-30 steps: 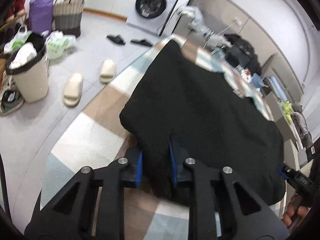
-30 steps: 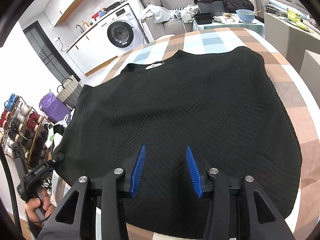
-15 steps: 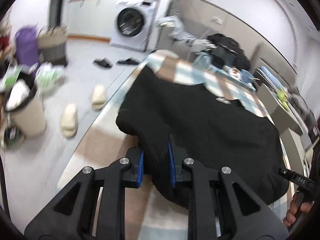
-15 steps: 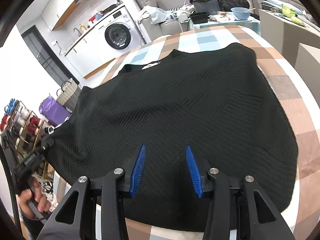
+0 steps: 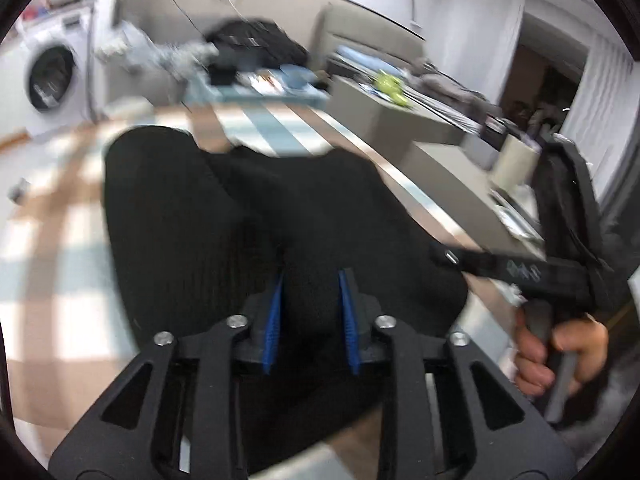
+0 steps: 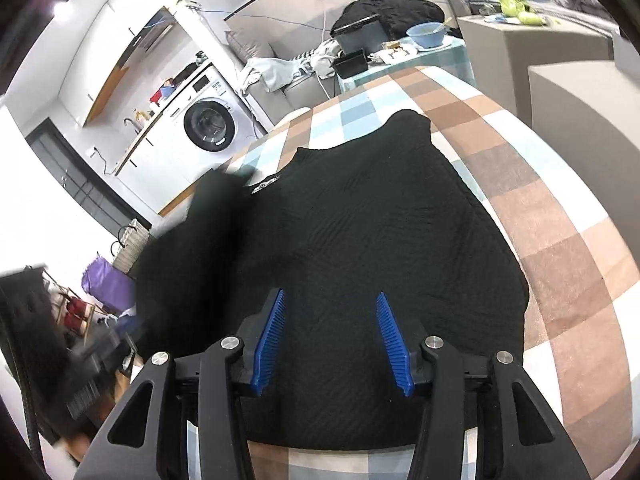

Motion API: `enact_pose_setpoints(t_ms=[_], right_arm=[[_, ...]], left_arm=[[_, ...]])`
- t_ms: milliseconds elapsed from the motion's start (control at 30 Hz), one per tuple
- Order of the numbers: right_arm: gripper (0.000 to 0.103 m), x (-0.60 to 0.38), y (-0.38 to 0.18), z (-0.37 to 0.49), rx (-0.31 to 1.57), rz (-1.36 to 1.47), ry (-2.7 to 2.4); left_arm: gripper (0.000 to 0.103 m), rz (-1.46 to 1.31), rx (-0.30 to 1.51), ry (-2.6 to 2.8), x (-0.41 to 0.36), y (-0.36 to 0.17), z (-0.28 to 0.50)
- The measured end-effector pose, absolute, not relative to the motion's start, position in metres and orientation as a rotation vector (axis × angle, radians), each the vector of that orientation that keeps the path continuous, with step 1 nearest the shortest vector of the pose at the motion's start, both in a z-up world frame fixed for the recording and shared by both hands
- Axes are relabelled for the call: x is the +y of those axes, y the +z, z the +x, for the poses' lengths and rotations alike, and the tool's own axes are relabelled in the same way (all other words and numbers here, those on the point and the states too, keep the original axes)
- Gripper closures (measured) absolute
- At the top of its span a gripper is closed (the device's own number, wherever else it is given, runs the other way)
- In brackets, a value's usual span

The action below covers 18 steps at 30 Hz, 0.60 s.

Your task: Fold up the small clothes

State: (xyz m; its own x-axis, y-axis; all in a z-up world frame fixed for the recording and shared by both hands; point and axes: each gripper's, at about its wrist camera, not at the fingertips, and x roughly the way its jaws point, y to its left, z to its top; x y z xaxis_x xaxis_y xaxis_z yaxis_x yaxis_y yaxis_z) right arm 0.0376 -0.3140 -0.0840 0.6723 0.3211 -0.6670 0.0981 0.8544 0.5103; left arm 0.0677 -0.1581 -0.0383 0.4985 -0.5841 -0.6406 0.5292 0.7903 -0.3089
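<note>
Pinching a fold of the black sweater (image 5: 240, 216), the left gripper (image 5: 310, 312) has swung its side up and across since a second ago. The right gripper (image 6: 330, 336) hovers wide open over the hem on the checked table (image 6: 560, 216): first fold underway.

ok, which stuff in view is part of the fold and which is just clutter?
In the job:
- sweater
- left gripper, shut on the sweater's side
- right gripper, open over the hem
- checked cloth under it

Lying about:
- washer
- bowl
- black bin
- purple bag
</note>
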Motion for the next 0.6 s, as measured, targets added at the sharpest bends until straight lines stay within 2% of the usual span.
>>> enact_pose_setpoints(t_ms=[33,100,200,267,467,500,533,600], right_arm=[[0.055,-0.313,-0.085,0.039,0.84,0.557,0.144],[0.055,-0.31,-0.087,0.042,0.849,0.573,0.17],[0.054,-0.3,-0.09,0.05,0.869,0.596,0.228],[0.054,-0.292,-0.094,0.057,0.886,0.596,0.26],[0.055,-0.275,-0.115,0.08,0.957,0.669,0.323],[0.058,-0.272,-0.119,0.083,0.976,0.663,0.305],[0.078,-0.268,-0.122,0.083,0.98,0.657,0.305],[0.091,-0.263,-0.116,0.078,0.945,0.615,0.303]], left_arm=[[0.066,-0.103,0.824,-0.68,-0.156,-0.043,0.066],[0.048,-0.13,0.838,-0.666,-0.147,-0.045,0.062],[0.041,-0.182,0.802,-0.614,-0.116,-0.041,0.056],[0.038,-0.208,0.79,-0.548,-0.094,-0.043,0.056],[0.038,-0.298,0.823,-0.378,-0.034,-0.061,0.062],[0.038,-0.309,0.824,-0.367,-0.029,-0.063,0.063],[0.038,-0.316,0.823,-0.357,-0.024,-0.065,0.064],[0.038,-0.321,0.816,-0.352,-0.02,-0.065,0.066]])
